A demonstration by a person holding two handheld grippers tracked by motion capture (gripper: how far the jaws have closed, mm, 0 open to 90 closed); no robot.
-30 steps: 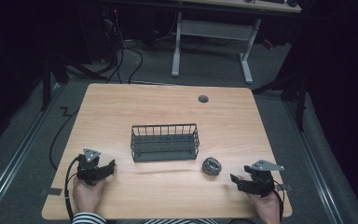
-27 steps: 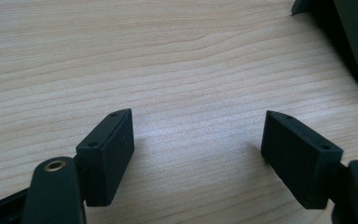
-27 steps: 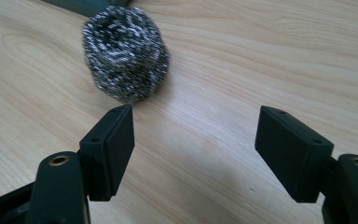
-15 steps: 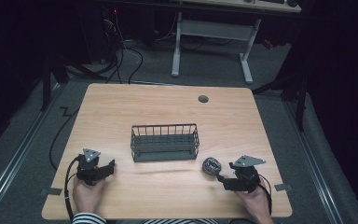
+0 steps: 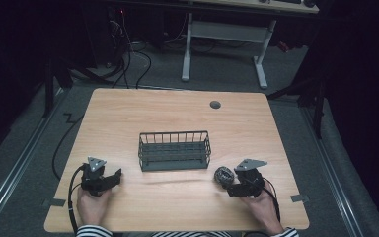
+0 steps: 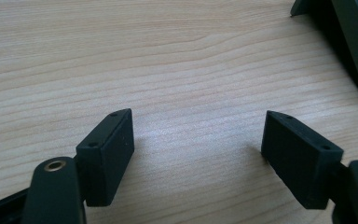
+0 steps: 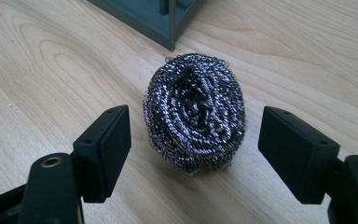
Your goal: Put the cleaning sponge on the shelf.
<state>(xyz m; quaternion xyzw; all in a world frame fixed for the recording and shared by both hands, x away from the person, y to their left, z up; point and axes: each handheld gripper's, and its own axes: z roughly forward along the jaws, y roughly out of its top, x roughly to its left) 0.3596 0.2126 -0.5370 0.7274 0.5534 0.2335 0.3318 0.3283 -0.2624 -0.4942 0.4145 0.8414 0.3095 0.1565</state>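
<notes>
A round steel-wool scourer [image 5: 222, 176] [image 7: 194, 109] lies on the wooden table [image 5: 177, 118], just off the right front corner of a dark wire basket [image 5: 174, 150] [image 7: 161, 16]. My right gripper [image 5: 231, 184] [image 7: 193, 147] is open, its two black jaws on either side of the scourer and apart from it. My left gripper [image 5: 112, 177] [image 6: 198, 154] rests open near the table's front left, with bare wood between its jaws. A corner of the basket [image 6: 349, 42] shows at the top right of the left gripper view.
A small round grommet [image 5: 215, 104] sits in the tabletop at the back right. Cables [image 5: 71, 197] trail from the left gripper over the front edge. A white desk frame [image 5: 224, 39] stands on the floor beyond the table.
My right gripper has moved left along the front of the table until its open jaws flank the scourer. The left gripper has stayed where it was.
</notes>
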